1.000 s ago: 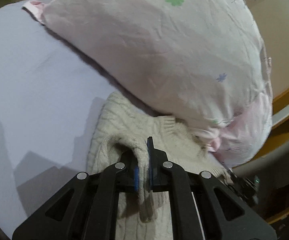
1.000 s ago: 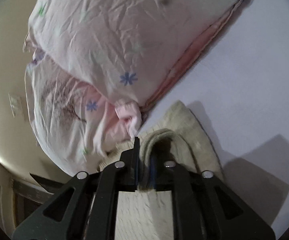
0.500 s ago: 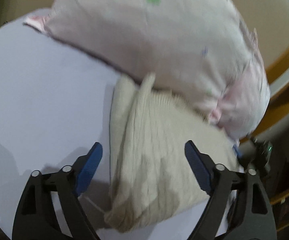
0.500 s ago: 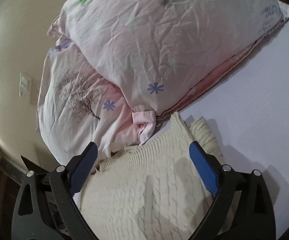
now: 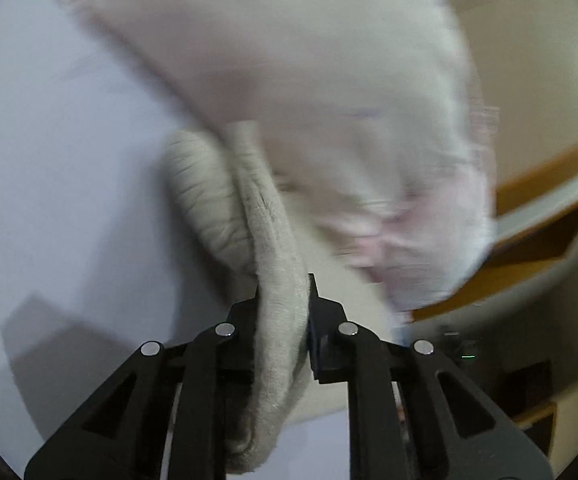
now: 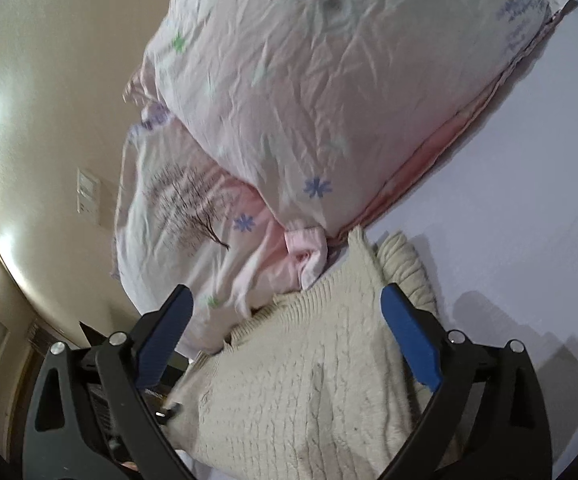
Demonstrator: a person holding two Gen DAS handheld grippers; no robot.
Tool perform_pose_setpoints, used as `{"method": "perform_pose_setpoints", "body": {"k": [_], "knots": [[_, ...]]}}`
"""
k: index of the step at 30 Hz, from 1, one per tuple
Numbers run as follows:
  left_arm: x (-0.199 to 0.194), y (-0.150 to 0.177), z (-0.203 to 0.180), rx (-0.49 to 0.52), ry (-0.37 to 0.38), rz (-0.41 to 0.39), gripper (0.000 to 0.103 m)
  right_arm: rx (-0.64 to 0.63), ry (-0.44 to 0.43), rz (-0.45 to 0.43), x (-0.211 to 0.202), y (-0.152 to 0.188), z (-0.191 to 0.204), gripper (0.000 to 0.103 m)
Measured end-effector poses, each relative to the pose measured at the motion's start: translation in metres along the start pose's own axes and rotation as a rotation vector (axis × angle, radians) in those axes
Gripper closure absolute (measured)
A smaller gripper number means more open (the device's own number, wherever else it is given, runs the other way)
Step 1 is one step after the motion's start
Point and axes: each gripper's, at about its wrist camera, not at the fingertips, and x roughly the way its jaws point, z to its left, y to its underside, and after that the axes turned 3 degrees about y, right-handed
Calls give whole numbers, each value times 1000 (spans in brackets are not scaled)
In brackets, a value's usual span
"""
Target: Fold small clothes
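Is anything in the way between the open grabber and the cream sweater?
Nothing visible is. The right gripper hangs open directly over the cream sweater, with only air between. The pink pillow lies past the sweater's far edge, not in between. The left gripper already pinches the sweater.

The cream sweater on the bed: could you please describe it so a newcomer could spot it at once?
On the pale lilac bed sheet, look just below the big floral pillows. The cream sweater lies against their lower edge, the only thick cable-knit piece there, unlike the smooth printed pink cotton beside it.
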Motion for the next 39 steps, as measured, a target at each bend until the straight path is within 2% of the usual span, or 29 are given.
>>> {"method": "perform_pose_setpoints", "body": {"k": [2, 4, 6, 8, 10, 11, 12, 13, 16, 17, 18, 19, 20, 22, 24, 25, 27, 29, 31, 33, 34, 37, 39], "knots": [[18, 5, -47, 63, 109, 7, 87, -9, -10, -25, -8, -5, 1, 8], [50, 16, -88, 113, 208, 51, 87, -36, 7, -59, -17, -8, 5, 8], [102, 37, -128, 167, 273, 141, 87, -66, 28, -83, -23, -11, 8, 8], [168, 66, -156, 220, 259, 249, 86, -105, 68, -102, -29, -15, 8, 8], [225, 91, -169, 274, 186, 361, 86, -105, 110, -116, -35, -21, 1, 8], [253, 106, -171, 284, 145, 433, 86, -93, 124, -120, -39, -24, -4, 8], [265, 115, -171, 262, 154, 480, 86, -81, 135, -123, -42, -27, -9, 8], [266, 119, -171, 247, 184, 497, 86, -66, 141, -126, -46, -31, -14, 8], [228, 108, -177, 289, 276, 419, 83, -18, 95, -105, -52, -38, -20, 8], [205, 97, -173, 278, 310, 379, 73, -6, 80, -78, -52, -38, -19, 6], [185, 88, -168, 277, 300, 333, 49, 5, 66, -41, -51, -38, -17, 4], [166, 81, -164, 292, 261, 284, 38, 14, 54, 18, -48, -37, -13, 4], [145, 73, -157, 332, 182, 219, 30, -15, 61, 65, -45, -32, -2, 4], [126, 67, -142, 381, 66, 172, 30, -152, 161, 133, -41, -19, 26, 4], [123, 65, -123, 356, -3, 176, 30, -255, 263, 188, -38, -4, 47, 4], [122, 66, -117, 343, -24, 181, 30, -274, 279, 202, -38, 0, 51, 5], [120, 66, -104, 335, -56, 184, 30, -296, 304, 208, -35, 2, 56, 8], [127, 67, -99, 318, -75, 199, 30, -299, 365, 223, -22, -1, 56, 11], [141, 74, -101, 316, -98, 220, 29, -275, 438, 306, 3, -3, 47, 14], [143, 79, -94, 325, -126, 223, 26, -261, 522, 345, 17, -4, 33, 15], [148, 80, -93, 323, -139, 225, 25, -244, 530, 359, 21, -4, 26, 15], [159, 79, -86, 311, -158, 240, 21, -168, 483, 416, 27, -5, 7, 15], [169, 81, -83, 300, -168, 256, 17, -150, 445, 416, 25, -3, -1, 15]]}}
